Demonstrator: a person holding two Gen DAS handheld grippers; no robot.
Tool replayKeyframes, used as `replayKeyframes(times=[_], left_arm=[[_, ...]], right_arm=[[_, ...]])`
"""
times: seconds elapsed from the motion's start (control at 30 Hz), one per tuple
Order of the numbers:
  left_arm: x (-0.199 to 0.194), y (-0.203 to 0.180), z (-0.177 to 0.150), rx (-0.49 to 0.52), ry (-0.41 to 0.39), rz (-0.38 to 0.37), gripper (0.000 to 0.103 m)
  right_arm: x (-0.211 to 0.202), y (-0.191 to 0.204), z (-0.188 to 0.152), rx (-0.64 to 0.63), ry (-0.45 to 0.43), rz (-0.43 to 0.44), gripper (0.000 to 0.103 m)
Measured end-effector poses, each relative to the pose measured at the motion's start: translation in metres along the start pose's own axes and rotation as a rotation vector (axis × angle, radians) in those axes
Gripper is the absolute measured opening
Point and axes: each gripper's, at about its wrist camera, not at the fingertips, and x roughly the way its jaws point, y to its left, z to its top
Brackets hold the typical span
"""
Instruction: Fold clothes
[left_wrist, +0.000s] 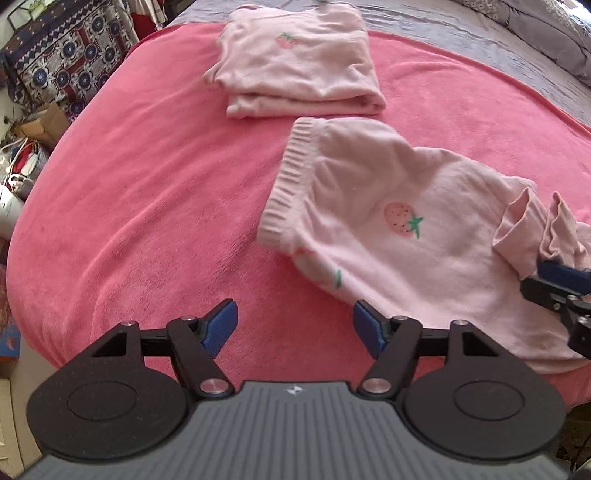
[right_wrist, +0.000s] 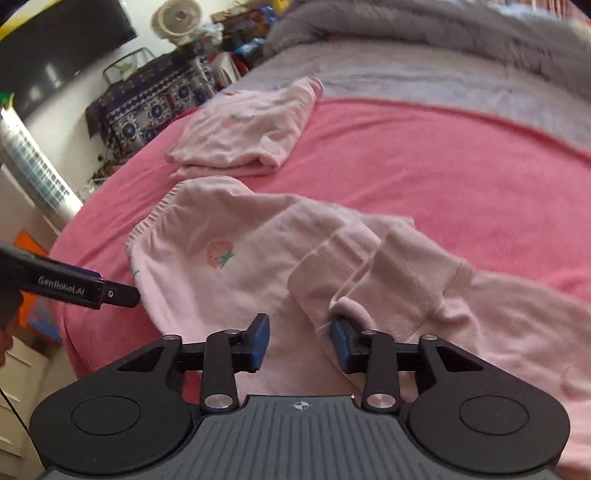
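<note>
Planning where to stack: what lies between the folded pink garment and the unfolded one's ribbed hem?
Only a narrow strip of bare pink blanket separates folded garment from ribbed hem; left wrist view.

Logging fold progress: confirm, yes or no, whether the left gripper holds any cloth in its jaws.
No: the left gripper stands open over the pink blanket, with nothing between its jaws.

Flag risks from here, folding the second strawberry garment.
1. A fold of the unfolded pink garment drapes over one finger of the open right tongs; pulling away could drag it.
2. It lies close to the folded garment; a wide sweep may muss that stack.
3. The left tongs are open and empty near the hem, so only one side is controlled.
</note>
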Motion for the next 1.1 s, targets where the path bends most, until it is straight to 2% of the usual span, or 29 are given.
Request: replayKeyframes(times=[0.03,0.13,0.2,0.33,0.4,0.43,0.47,0.5,0.57,0.7,0.77,0.83,0.97,1.1], left_arm=[[0.000,0.004,-0.003,-0.016,0.002,-0.008,0.070],[0.001,0.010,-0.009,-0.054,0.000,-0.034,0.070],[0.001,0.011,-0.011,-0.067,-0.007,-0.053,0.070],[0.000,0.010,-0.015,-0.079,-0.009,-0.083,0.071],[0.000,0.010,-0.016,-0.082,-0.008,-0.087,0.071],[0.000,0.010,-0.017,-0.083,-0.008,-0.089,0.071],[0.000,0.011,-0.018,-0.084,-0.009,-0.089,0.071],[-0.001,0.012,-0.019,-0.086,-0.012,-0.089,0.071],[-0.004,0.017,-0.020,-0.094,-0.018,-0.086,0.071],[-0.008,0.031,-0.020,-0.126,-0.032,-0.080,0.071],[-0.012,0.041,-0.021,-0.150,-0.046,-0.076,0.071],[-0.016,0.053,-0.022,-0.182,-0.055,-0.068,0.071],[-0.022,0.081,-0.029,-0.238,-0.067,-0.049,0.071],[-0.020,0.110,-0.042,-0.287,-0.046,-0.007,0.071]], right_arm=[[-0.008,0.007,-0.001,-0.056,-0.016,-0.027,0.059],[-0.017,0.019,-0.006,-0.214,-0.042,-0.184,0.061],[-0.009,0.022,-0.013,-0.283,-0.040,-0.301,0.068],[0.026,0.020,-0.018,-0.301,0.023,-0.293,0.068],[0.043,0.028,-0.022,-0.348,0.038,-0.289,0.068],[0.050,0.028,-0.023,-0.352,0.047,-0.303,0.066],[0.053,0.025,-0.019,-0.327,0.052,-0.314,0.048],[0.053,0.020,-0.015,-0.290,0.052,-0.324,0.037],[0.044,0.008,-0.002,-0.205,0.054,-0.317,0.025],[0.002,-0.009,0.035,-0.049,0.001,-0.294,0.023],[-0.022,-0.002,0.057,-0.017,-0.057,-0.236,0.023],[-0.032,0.019,0.076,-0.039,-0.102,-0.162,0.023],[0.005,0.085,0.090,-0.156,-0.139,0.000,0.024],[0.088,0.142,0.067,-0.314,-0.054,0.039,0.028]])
